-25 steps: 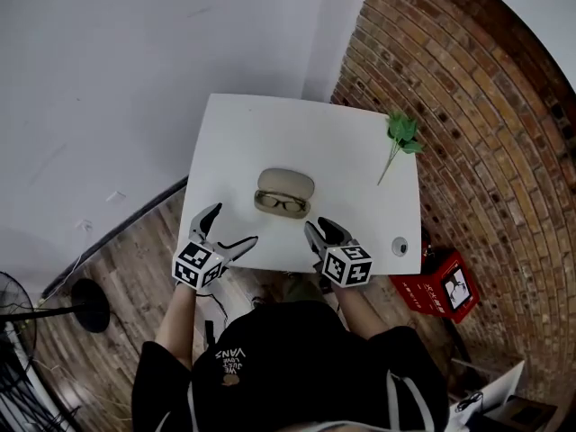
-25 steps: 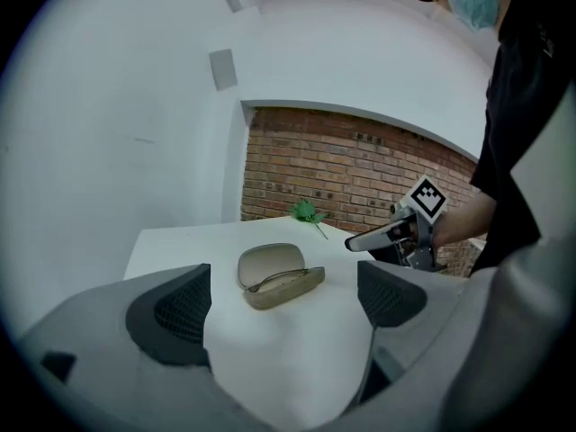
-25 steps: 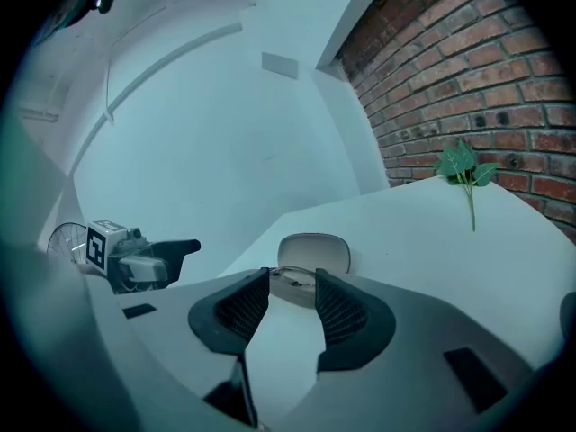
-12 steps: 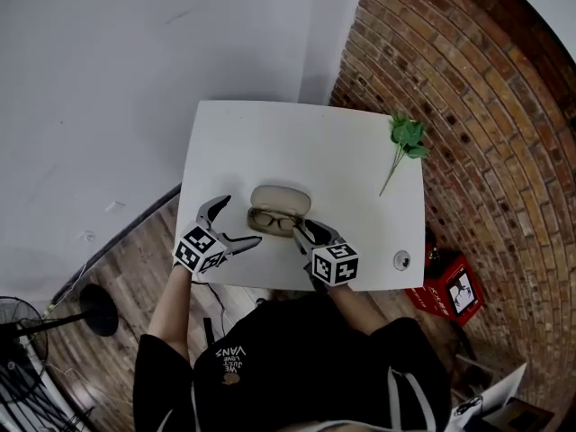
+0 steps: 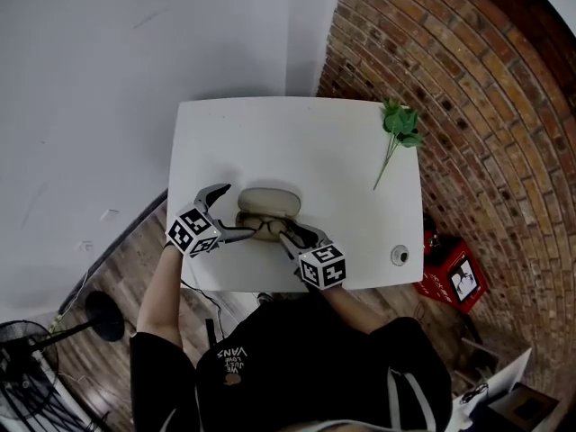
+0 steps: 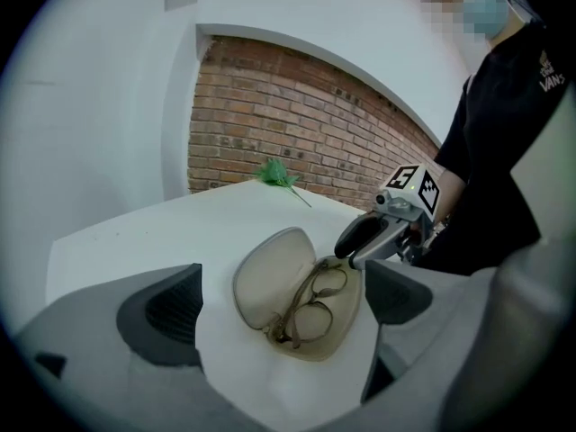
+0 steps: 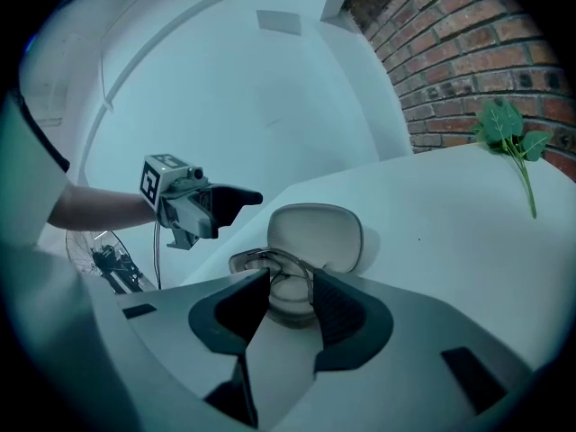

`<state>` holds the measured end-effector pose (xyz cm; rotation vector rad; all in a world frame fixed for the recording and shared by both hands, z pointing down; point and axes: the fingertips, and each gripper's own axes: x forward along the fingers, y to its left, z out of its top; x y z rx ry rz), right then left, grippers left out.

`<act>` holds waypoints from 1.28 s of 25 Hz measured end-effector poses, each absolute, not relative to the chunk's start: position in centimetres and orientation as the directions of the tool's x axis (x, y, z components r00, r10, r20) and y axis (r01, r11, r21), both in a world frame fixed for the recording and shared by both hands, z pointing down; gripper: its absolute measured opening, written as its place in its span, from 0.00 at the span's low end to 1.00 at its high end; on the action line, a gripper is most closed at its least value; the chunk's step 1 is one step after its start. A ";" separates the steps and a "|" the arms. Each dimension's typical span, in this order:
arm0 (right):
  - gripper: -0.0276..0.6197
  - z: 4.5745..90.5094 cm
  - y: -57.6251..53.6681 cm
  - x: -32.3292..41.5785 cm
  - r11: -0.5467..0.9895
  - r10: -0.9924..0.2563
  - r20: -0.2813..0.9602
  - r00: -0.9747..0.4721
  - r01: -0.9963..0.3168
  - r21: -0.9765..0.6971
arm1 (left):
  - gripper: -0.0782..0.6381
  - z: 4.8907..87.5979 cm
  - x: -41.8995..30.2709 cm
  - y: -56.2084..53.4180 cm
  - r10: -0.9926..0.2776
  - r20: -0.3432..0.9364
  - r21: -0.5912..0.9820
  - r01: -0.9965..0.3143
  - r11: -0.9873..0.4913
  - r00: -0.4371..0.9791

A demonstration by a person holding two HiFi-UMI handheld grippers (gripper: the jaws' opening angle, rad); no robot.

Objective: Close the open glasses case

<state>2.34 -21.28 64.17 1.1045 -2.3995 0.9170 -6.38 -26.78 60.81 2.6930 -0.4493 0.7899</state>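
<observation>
Left gripper [image 5: 236, 211]: grey moulded plastic, dark ribbed pads, marker cube behind; jaws wide and opening, glasses case [image 5: 268, 202] between them, untouched. Case: smooth beige oval clamshell, open, near the front edge of the matte white table [image 5: 297, 142], left of its middle; thin-rimmed glasses [image 6: 310, 309] in the nearer half, lid tilted back behind. Right gripper [image 5: 295, 235]: same build, jaws a narrow gap apart, nothing pinched, tips at the case's front rim. By the back right corner, a leafy green sprig [image 5: 399, 130] on a thin stem. A second ago, both grippers back at the front edge, short of the case; now one at each side of it. Only in the left gripper view: the lid's plain lining and the frames' outline. Only in the head view: a small round disc [image 5: 400, 256] near the front right corner.
</observation>
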 end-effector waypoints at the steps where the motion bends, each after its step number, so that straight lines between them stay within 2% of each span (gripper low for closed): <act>1: 0.27 64.3 -21.1 2.3 0.491 -0.544 0.545 -0.638 -0.768 -0.410 | 0.89 61.0 -6.0 -26.8 -0.188 0.574 0.190 -0.353 -0.916 0.797; 9: 0.26 65.5 -20.3 2.6 0.512 -0.529 0.574 -0.625 -0.775 -0.371 | 0.89 62.1 -3.7 -25.5 -0.029 0.647 0.185 -0.194 -0.963 0.762; 15: 0.24 65.8 -20.0 2.8 0.535 -0.522 0.578 -0.627 -0.769 -0.351 | 0.89 63.4 -3.9 -22.5 0.076 0.753 0.129 -0.034 -0.991 0.653; 22: 0.25 65.8 -19.5 2.8 0.538 -0.526 0.574 -0.628 -0.768 -0.347 | 0.89 62.5 -4.0 -20.5 0.077 0.759 0.107 -0.007 -0.994 0.646; 32: 0.26 64.5 -17.9 2.9 0.499 -0.551 0.533 -0.642 -0.765 -0.407 | 0.89 62.4 -4.3 -18.4 0.038 0.741 0.089 -0.042 -0.995 0.670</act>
